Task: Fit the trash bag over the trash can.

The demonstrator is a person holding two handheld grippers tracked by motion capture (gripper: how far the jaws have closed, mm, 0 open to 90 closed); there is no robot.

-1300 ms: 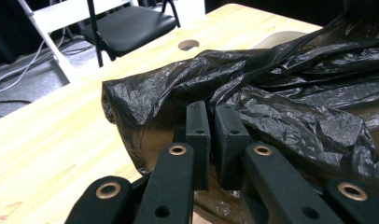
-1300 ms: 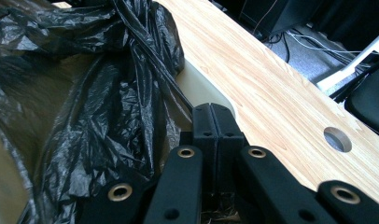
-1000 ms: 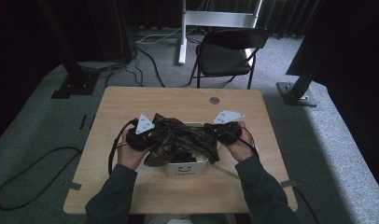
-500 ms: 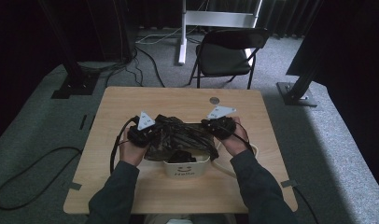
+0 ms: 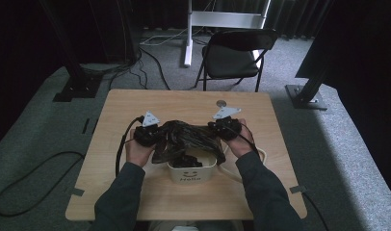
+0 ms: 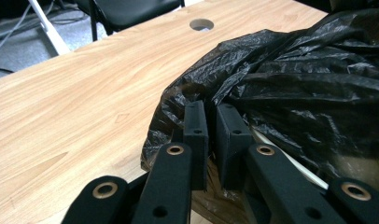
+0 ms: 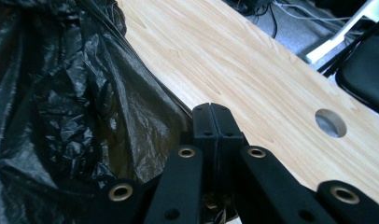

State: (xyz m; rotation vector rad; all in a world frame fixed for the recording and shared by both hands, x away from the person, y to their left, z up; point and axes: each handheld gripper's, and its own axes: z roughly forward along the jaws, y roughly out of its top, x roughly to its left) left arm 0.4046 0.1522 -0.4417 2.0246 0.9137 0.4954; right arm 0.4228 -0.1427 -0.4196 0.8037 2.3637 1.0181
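**Lining the small white bin with a black bag**

The desk (image 5: 136, 110) carries a small white bin (image 5: 191, 172) near its front edge, and every place here is given from that bin. A black plastic bag (image 5: 184, 137) is spread over the bin's mouth and bunches up on its far side, hiding most of the rim; a white cord loops just to the bin's right.

The left tongs (image 5: 152, 136) sit just left of the bin. In the left gripper view the left tongs (image 6: 214, 140) have just been closing and stand narrow, with a fold of the bag's edge between the pads, so they seem to pinch it. The right tongs (image 5: 221, 130) sit just right of the bin; in the right gripper view the right tongs (image 7: 211, 126) are clamped tight on the bag's other edge, the film stretched taut from them.

By my reading, the step in hand is stretching the bag's mouth open over the bin. The next move calls for pulling both edges apart and down, so the bag's hem folds over the rim without tearing or tipping the bin.
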